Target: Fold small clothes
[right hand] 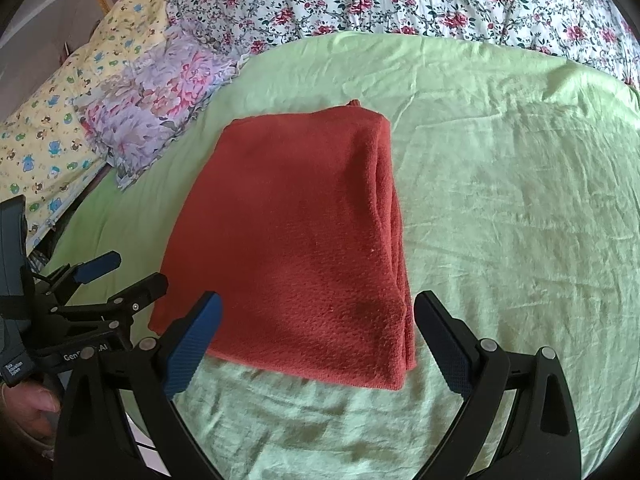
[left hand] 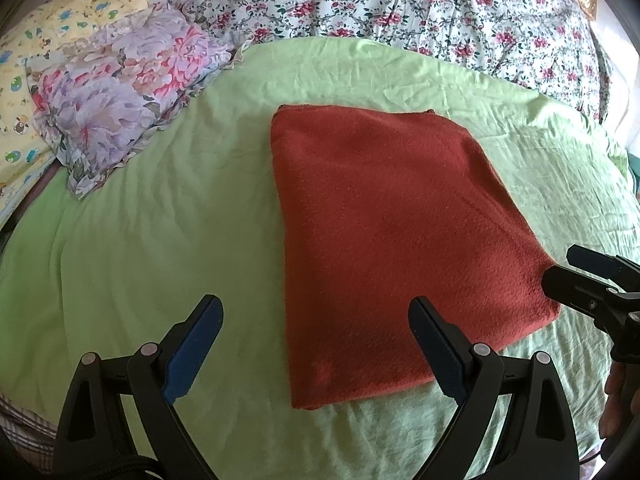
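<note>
A rust-red fleece cloth point(left hand: 392, 232) lies folded into a flat rectangle on the light green sheet point(left hand: 160, 216). It also shows in the right wrist view point(right hand: 296, 240), with stacked layers along its right edge. My left gripper point(left hand: 316, 336) is open and empty, hovering over the cloth's near left corner. My right gripper point(right hand: 316, 332) is open and empty, just before the cloth's near edge. The right gripper also shows in the left wrist view point(left hand: 588, 276) at the cloth's right corner. The left gripper shows in the right wrist view point(right hand: 116, 276) by the cloth's left edge.
A lilac floral pillow point(left hand: 120, 92) lies at the left, beside a yellow cartoon-print pillow point(left hand: 60, 20). A white quilt with pink flowers point(left hand: 400, 4) is bunched along the far side. The green sheet point(right hand: 500, 200) stretches to the right of the cloth.
</note>
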The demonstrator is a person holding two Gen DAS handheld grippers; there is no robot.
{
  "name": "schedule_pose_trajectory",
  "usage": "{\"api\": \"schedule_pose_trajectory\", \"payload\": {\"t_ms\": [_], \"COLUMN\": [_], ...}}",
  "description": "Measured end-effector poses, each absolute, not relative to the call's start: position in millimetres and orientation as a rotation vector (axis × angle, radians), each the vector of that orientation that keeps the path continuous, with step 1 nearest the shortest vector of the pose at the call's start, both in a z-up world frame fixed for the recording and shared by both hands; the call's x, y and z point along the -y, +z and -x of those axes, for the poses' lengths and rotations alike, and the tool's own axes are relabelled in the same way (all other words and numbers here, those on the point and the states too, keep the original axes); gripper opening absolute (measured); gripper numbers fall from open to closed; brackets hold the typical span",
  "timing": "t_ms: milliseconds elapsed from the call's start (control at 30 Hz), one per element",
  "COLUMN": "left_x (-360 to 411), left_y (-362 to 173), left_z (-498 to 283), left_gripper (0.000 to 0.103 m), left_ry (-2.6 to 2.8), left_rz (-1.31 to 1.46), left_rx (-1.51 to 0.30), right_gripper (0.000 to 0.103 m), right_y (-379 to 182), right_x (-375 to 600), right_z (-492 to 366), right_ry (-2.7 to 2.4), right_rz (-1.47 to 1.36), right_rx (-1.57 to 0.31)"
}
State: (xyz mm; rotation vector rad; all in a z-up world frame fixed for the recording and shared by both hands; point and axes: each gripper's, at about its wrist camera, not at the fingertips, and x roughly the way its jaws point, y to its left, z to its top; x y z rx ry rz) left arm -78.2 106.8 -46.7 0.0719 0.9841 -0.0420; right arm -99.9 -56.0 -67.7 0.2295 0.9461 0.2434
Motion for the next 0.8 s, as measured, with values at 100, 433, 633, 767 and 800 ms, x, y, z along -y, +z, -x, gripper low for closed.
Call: {"api": "schedule_pose_trajectory", "payload": {"t_ms": [100, 433, 633, 767, 800], "left_x": [-106.6, -113.1, -113.5, -113.1, -113.4], "left_y": [-46.9, -49.9, -52.0, -50.4, -50.1], "left_z": [76.1, 63.5, 59.6, 61.0, 61.3], "left_gripper": [0.093, 0.092, 0.092, 0.092, 0.092], "left_ry": [-0.039, -0.042, -0.033, -0.037, -0.04], "left_rz": [-0.08, -0.053, -0.052, -0.058, -0.057], "left_rx": [-0.981, -1.005, -1.013, -1.003, -1.004], "right_gripper": [0.096, 0.096, 0.096, 0.096, 0.096], "right_y": [-68.5, -73.5, -75.2, -75.4, -75.4], "right_x": [58.0, 68.1, 68.7, 67.3, 67.1], "right_z": [98.3, 86.4, 83.3, 80.6, 79.6], "right_ry": [0.242, 0.236, 0.24, 0.246, 0.248], "right_rz": [-0.238, -0.276, -0.287, -0.29, -0.292], "right_rx": [-0.949, -0.963, -0.969, -0.97, -0.97]}}
